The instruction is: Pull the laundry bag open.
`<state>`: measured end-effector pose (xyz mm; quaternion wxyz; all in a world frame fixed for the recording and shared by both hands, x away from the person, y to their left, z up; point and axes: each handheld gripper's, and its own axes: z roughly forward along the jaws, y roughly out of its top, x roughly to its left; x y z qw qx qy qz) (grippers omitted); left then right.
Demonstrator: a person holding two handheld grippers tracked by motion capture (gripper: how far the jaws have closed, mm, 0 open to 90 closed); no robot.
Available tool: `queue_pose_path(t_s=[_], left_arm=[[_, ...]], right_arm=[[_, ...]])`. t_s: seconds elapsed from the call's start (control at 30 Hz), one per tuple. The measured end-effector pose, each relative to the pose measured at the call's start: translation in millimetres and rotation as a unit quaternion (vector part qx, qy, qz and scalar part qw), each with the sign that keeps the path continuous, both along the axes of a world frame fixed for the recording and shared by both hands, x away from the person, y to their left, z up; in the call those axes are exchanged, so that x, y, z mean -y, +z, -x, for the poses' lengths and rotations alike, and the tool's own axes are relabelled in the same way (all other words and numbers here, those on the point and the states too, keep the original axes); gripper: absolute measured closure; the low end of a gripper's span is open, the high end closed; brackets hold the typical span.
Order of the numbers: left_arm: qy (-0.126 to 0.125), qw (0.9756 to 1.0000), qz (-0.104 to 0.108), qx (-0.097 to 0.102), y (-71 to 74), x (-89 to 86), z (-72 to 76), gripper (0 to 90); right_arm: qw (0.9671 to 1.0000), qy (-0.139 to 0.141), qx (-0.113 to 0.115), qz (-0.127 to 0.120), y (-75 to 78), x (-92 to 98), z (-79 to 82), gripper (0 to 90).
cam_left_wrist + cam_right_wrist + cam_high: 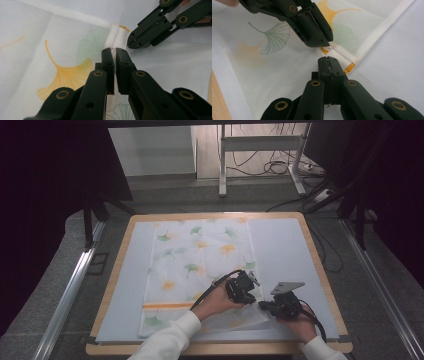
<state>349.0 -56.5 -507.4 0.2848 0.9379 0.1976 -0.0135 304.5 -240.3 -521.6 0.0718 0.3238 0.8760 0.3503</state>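
At the desk's near right, both grippers pinch the ginkgo-print cloth at its folded corner — left gripper clamped on the hem, right gripper closed, seemingly on the layer beneath — probably to lift it for folding.

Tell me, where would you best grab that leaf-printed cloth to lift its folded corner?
Probably by the thick white hem at the corner of the cloth, coming in low from the table's near right side. That ribbed edge stands slightly raised there, and both the left gripper and the right gripper are pinching it.
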Motion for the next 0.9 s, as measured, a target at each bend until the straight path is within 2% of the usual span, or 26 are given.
queue_pose_path(t_s=[0.13,0.3,0.5,0.63,0.77,0.9], left_arm=[[-0.006,1.0,-0.003,0.005,1.4,3.1,-1.0,84.7],[-0.008,1.0,-0.001,0.0,-0.7,4.6,-2.9,82.8],[-0.016,0.9997,-0.019,-0.004,1.2,5.7,-5.4,85.8],[-0.01,0.9998,-0.015,-0.009,0.7,4.0,-5.4,86.7],[-0.009,0.9998,-0.017,-0.006,0.8,3.1,-5.0,89.0],[-0.01,0.9997,-0.022,0.007,1.4,4.5,-2.5,90.0]], right_arm=[[1.0,0.0,0.0,0.0,0.0,-0.1,0.0,89.7],[1.0,0.001,0.0,0.0,0.0,0.1,0.0,89.7],[1.0,0.0,0.001,0.0,0.0,0.0,0.0,89.7],[1.0,0.001,0.0,0.0,-0.1,0.3,-0.2,89.7],[1.0,0.001,0.001,0.001,-0.1,0.3,-0.2,89.7],[1.0,0.001,0.0,0.0,-0.1,0.2,-0.1,89.7]])
